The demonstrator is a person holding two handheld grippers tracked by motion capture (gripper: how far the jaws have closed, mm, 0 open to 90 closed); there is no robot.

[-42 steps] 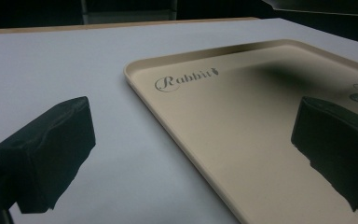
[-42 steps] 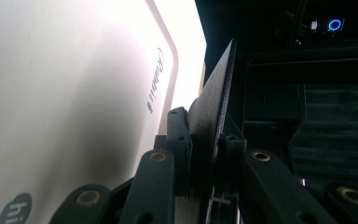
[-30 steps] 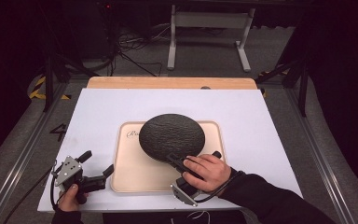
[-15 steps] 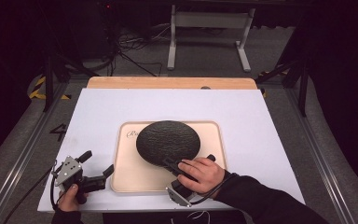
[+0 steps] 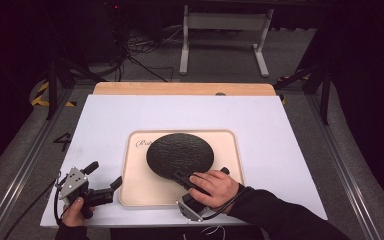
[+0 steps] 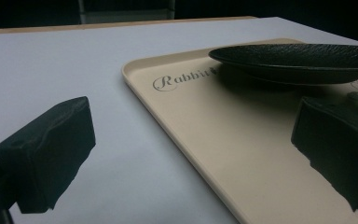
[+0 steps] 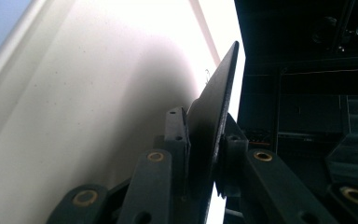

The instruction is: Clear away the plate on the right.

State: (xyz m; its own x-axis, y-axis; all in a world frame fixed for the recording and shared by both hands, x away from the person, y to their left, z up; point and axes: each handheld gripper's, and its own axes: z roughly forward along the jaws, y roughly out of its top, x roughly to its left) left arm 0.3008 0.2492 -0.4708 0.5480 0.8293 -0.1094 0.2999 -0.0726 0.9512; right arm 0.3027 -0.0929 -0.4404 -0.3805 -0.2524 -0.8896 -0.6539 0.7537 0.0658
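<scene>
I am gripping the black plate (image 5: 180, 155) by its near rim with the right claw (image 5: 182, 177) clamped on it, and the plate is hanging over the beige tray (image 5: 135, 192) ahead of that claw. The left claw (image 5: 102, 177) is waiting with jaws apart beside the tray's edge. With so thin a bite, I am risking the plate pivoting or slipping free and clattering onto the tray.

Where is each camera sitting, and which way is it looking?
High view: above the table's near side, looking forward and down; both hands, left gripper, right gripper.
Left gripper view: low, along open jaws toward the tray.
Right gripper view: along jaws clamping the plate rim.
All three share the black plate and tray.
</scene>
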